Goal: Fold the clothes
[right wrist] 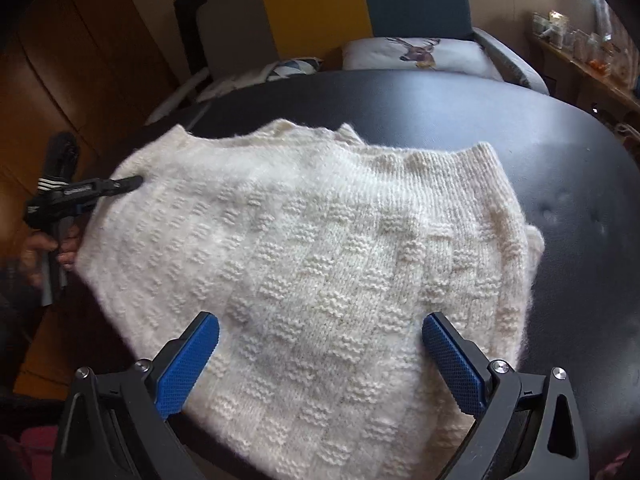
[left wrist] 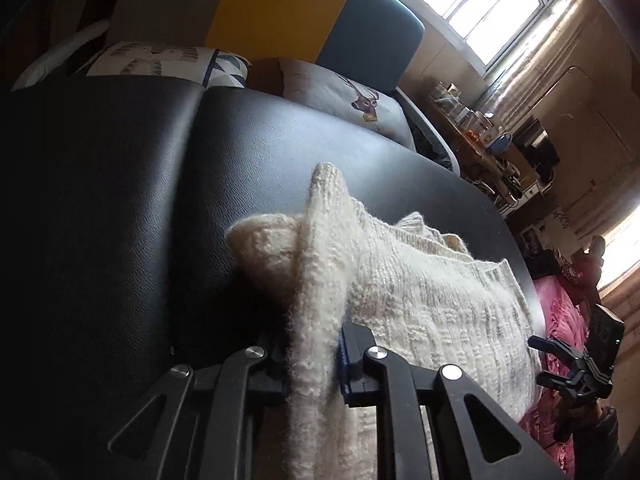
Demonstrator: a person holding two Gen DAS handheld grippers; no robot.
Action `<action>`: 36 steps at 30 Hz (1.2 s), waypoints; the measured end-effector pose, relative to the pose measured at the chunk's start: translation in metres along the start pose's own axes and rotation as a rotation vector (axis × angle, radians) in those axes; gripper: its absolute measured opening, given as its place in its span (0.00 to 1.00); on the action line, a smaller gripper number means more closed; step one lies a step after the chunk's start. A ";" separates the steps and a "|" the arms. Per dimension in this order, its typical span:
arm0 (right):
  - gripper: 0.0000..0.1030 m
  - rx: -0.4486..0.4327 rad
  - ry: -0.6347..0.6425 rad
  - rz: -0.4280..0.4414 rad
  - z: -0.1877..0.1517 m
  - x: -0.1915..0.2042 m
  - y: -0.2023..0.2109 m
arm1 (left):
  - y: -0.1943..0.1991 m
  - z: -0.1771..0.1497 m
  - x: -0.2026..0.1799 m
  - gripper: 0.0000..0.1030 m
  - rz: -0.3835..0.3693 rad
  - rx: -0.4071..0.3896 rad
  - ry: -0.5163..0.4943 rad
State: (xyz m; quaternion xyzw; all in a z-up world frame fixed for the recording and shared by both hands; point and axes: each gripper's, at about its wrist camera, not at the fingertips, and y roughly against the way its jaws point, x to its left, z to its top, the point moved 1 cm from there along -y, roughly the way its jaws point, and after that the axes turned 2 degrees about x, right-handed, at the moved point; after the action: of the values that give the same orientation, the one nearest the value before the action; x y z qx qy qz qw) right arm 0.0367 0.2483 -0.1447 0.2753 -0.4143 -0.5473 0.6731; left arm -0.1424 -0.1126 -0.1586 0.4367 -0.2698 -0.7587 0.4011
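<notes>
A cream knitted sweater (right wrist: 320, 220) lies spread on a black leather surface (right wrist: 560, 160). In the left wrist view my left gripper (left wrist: 314, 356) is shut on a raised fold at the sweater's (left wrist: 420, 288) edge, the knit pinched between its blue pads. The right wrist view shows that same gripper (right wrist: 120, 184) at the sweater's left edge, with a hand (right wrist: 68, 248) on its handle. My right gripper (right wrist: 320, 344) stands open just above the near part of the sweater, nothing gripped between its blue pads (right wrist: 188, 364). It also appears at the far right (left wrist: 560, 360) of the left wrist view.
A sofa with a yellow and teal back (left wrist: 280, 4) holds cushions, one with a deer print (right wrist: 416, 54), beyond the black surface (left wrist: 120, 200). A pink cloth (left wrist: 560, 312) lies past the surface's right edge. A shelf with jars (left wrist: 472, 120) runs under the window.
</notes>
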 end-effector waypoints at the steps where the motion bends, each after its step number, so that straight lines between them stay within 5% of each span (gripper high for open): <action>1: 1.00 -0.011 0.035 0.025 0.000 0.000 0.009 | 0.005 0.004 0.002 0.16 0.014 -0.006 -0.009; 8: 0.96 0.042 0.269 0.092 -0.012 -0.010 0.041 | 0.030 0.025 0.009 0.16 0.114 -0.012 -0.065; 14: 0.93 0.166 0.413 0.139 0.004 -0.024 0.016 | 0.040 0.028 0.007 0.16 0.111 -0.007 -0.061; 19: 0.94 0.346 0.532 -0.052 -0.004 -0.051 -0.037 | 0.045 0.029 0.010 0.16 0.053 -0.004 -0.019; 28: 1.00 0.211 0.405 -0.023 -0.025 -0.070 -0.031 | 0.074 0.021 -0.021 0.15 -0.184 -0.061 0.103; 36: 1.00 0.143 0.343 -0.039 -0.040 -0.075 -0.025 | 0.081 0.033 -0.089 0.14 -0.269 -0.106 0.143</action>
State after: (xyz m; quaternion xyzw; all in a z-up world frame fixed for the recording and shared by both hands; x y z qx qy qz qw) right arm 0.0544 0.3112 -0.2049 0.4197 -0.3261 -0.4745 0.7017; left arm -0.1153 -0.0783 -0.0418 0.5000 -0.1392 -0.7857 0.3366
